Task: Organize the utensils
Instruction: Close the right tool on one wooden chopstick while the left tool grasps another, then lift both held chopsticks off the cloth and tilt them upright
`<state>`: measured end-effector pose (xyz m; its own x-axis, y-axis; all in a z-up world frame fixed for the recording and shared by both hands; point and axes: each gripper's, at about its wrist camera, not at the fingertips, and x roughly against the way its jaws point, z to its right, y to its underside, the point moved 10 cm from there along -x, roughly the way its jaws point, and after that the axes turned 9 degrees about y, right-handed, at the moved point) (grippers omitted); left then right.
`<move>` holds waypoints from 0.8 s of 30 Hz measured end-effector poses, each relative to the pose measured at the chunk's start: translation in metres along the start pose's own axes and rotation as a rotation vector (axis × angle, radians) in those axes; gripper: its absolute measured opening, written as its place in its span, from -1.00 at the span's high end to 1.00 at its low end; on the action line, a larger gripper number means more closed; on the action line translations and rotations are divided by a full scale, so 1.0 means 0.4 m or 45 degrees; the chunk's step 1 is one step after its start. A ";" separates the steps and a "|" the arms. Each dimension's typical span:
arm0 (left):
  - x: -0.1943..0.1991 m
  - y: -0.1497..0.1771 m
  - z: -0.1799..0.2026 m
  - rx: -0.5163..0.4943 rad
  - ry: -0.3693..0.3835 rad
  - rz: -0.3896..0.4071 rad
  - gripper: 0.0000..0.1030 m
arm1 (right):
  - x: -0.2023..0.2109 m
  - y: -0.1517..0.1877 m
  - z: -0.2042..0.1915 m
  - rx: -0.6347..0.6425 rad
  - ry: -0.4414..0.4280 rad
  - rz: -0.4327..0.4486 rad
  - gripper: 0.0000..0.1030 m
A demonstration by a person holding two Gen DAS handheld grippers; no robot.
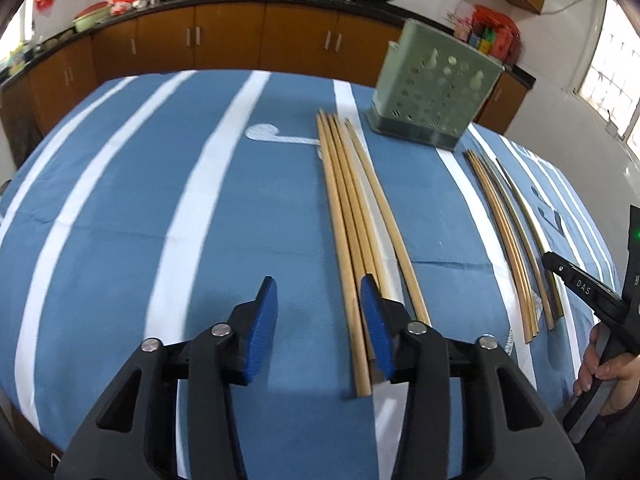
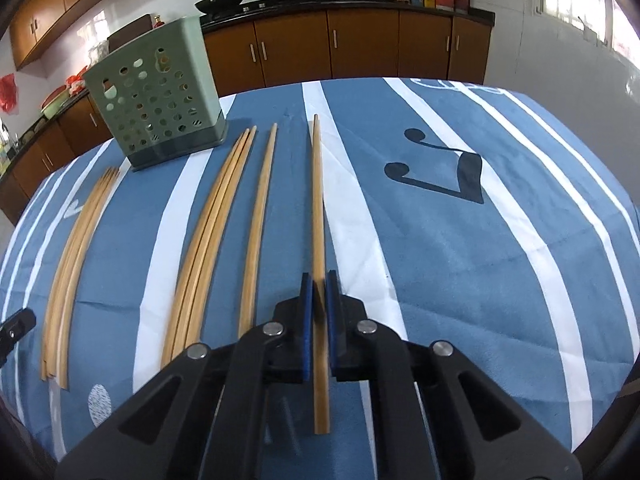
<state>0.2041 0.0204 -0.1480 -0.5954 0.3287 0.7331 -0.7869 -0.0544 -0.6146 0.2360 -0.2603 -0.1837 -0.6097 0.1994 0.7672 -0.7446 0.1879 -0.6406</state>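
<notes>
Between right gripper (image 2: 319, 292) pads, one chopstick (image 2: 318, 208), apparently clamped

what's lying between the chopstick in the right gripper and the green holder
One loose chopstick, then a bunch of chopsticks, seen from the right wrist; the green holder stands beyond them.

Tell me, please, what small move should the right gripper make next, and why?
Probably lift. The right gripper is shut on one chopstick that lies apart from the others on the blue cloth. The green holder stands further back, so raising the stick first seems sensible.
</notes>
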 end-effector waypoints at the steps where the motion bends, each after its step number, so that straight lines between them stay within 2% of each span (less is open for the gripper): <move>1: -0.009 0.001 0.004 -0.002 0.014 -0.018 0.29 | 0.001 0.000 0.000 0.000 0.000 0.002 0.84; 3: -0.022 0.001 0.008 -0.011 0.024 -0.044 0.35 | -0.003 -0.002 -0.001 -0.003 -0.004 0.004 0.84; 4: -0.028 0.003 0.005 -0.016 0.014 -0.058 0.44 | -0.003 -0.003 0.000 0.000 -0.005 0.004 0.84; 6: -0.033 0.002 0.002 -0.024 0.002 -0.067 0.47 | -0.004 -0.002 -0.001 0.003 -0.005 0.007 0.84; 17: -0.068 -0.029 0.009 -0.094 -0.074 -0.095 0.52 | -0.003 0.000 -0.010 0.006 -0.004 -0.004 0.81; 21: -0.073 -0.038 -0.005 -0.100 -0.119 -0.092 0.85 | -0.007 -0.004 -0.013 0.028 0.000 -0.002 0.82; 24: -0.078 -0.056 -0.030 -0.070 -0.119 -0.092 0.85 | -0.018 -0.019 -0.012 0.044 0.003 -0.011 0.84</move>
<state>0.2423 0.0225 -0.1607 -0.5523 0.2404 0.7983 -0.8195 0.0190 -0.5727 0.2474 -0.2584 -0.1845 -0.6023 0.2005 0.7726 -0.7589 0.1562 -0.6322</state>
